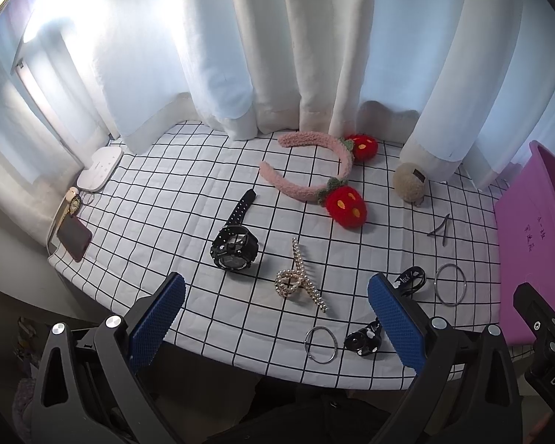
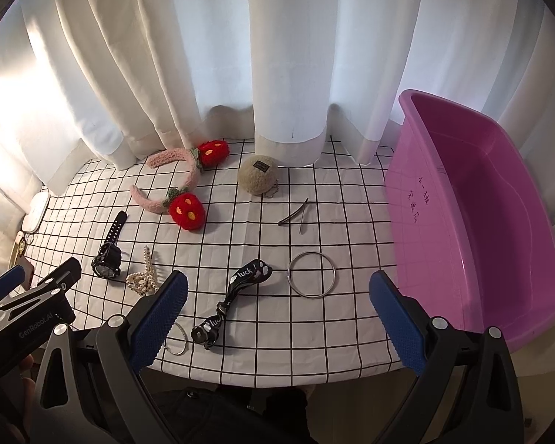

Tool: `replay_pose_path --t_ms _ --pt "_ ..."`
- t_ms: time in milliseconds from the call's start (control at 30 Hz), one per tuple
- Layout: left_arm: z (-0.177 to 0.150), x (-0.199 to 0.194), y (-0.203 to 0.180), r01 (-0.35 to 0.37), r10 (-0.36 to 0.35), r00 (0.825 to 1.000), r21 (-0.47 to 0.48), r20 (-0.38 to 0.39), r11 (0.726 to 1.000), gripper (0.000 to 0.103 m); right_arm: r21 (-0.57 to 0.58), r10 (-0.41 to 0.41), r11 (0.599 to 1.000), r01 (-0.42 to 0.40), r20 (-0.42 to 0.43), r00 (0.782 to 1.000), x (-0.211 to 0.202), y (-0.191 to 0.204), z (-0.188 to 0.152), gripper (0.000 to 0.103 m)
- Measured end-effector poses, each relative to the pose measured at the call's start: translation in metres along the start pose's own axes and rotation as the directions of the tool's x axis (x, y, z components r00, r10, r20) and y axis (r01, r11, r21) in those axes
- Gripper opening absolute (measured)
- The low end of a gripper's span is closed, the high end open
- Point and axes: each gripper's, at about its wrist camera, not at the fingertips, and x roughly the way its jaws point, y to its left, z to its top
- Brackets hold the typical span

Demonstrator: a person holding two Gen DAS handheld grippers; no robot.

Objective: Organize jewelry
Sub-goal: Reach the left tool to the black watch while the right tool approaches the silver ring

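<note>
Both grippers hang released over the near edge of the table: my left gripper (image 1: pixel 276 316) has its blue pads spread wide with nothing between them, and my right gripper (image 2: pixel 278 310) is just as wide and just as bare. I take the purple bin (image 2: pixel 462 244) as my landmark; it stands on the checked tablecloth (image 2: pixel 351 199) at the right end, open side up, with handwriting on its inner wall.

Nearest the bin lies a large metal ring (image 2: pixel 312 275), flat on the cloth. Just beyond that ring from the bin, a black printed strap (image 2: pixel 236 298) reading "luck" runs toward the table's near edge. A second metal ring (image 1: pixel 321 344) lies further from the bin, at the near edge, partly behind my right gripper's left pad in the right wrist view. A thin metal hair clip (image 2: pixel 295 214) sits between the bin and the beige fuzzy pouch (image 2: pixel 258 174), which rests by the curtain (image 2: pixel 288 55).

Well away from the bin I see the pearl hair clip (image 1: pixel 300 277), and just past it the black watch (image 1: pixel 235 242) with its strap stretched toward the curtain. A pink headband with red strawberries (image 1: pixel 316 177) lies behind them, near the curtain.
</note>
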Motion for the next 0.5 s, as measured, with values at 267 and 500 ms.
replay_pose_path --t_ms 267,500 --pt "-0.007 0.023 0.017 0.001 -0.002 0.999 -0.032 -0.046 0.999 0.097 0.041 0.098 0.994 -0.096 -0.032 0.995 0.024 -0.013 -0.007 0.094" --pt "-0.033 0.068 0.066 0.063 -0.082 0.989 -0.157 -0.120 0.986 0.097 0.109 0.149 0.983 -0.145 -0.028 0.988 0.056 -0.032 -0.024 0.094"
